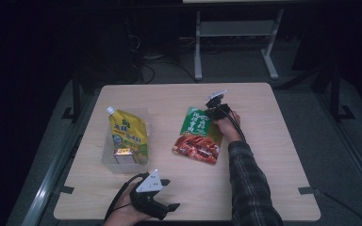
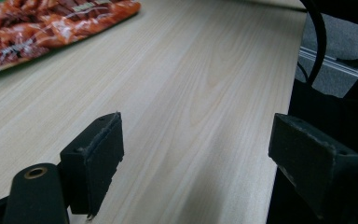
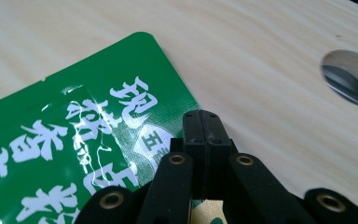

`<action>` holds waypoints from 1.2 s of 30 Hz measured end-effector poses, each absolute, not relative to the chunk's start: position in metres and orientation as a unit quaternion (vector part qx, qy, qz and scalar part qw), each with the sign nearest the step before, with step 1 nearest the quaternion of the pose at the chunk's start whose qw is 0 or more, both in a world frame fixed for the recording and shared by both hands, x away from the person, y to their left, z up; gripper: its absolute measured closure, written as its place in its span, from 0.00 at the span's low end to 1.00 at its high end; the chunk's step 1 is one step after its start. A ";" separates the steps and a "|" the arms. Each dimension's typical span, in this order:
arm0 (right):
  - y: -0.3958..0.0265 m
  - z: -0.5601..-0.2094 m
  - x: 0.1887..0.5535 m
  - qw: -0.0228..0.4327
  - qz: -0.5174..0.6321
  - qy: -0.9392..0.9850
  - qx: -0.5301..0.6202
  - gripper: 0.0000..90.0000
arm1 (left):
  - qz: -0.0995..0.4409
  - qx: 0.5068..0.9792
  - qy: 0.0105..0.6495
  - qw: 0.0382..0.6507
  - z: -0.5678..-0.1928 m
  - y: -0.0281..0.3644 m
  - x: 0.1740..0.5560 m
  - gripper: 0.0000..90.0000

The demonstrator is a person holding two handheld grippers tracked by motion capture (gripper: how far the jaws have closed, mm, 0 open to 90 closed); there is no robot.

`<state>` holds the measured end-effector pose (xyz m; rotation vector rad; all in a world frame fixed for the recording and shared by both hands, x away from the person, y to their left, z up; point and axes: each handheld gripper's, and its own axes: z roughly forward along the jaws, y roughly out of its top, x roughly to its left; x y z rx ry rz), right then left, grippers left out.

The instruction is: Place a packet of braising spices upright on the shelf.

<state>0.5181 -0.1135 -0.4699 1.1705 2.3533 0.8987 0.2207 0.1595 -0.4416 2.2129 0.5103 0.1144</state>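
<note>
Pale wood counter [image 1: 259, 183] in a dark room carries a green-and-red food pouch [image 1: 198, 136] at its centre, its top edge pinched by the clenched right gripper [image 3: 204, 128], while the left gripper [image 2: 196, 154] gapes wide, holding nothing, near the front edge.

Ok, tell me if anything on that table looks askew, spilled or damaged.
Nothing spilled or torn. The yellow pouch lies slanted in the clear tub, overhanging its rim. The green pouch lies skewed on the table, pinched by the right gripper.

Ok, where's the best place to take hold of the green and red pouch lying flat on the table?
Grip the green and red pouch by its green top edge, coming in low from the far right. It lies flat, so a thin edge is the graspable part.
</note>
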 end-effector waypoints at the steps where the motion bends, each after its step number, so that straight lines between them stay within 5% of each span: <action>1: -0.113 -0.470 0.515 0.180 0.322 0.837 0.405 1.00 | 0.045 0.883 0.204 0.420 -0.442 0.159 0.221 0.19; 36: -0.154 -0.466 0.379 0.145 0.323 0.889 0.289 1.00 | 0.050 0.882 0.208 0.420 -0.441 0.158 0.222 0.20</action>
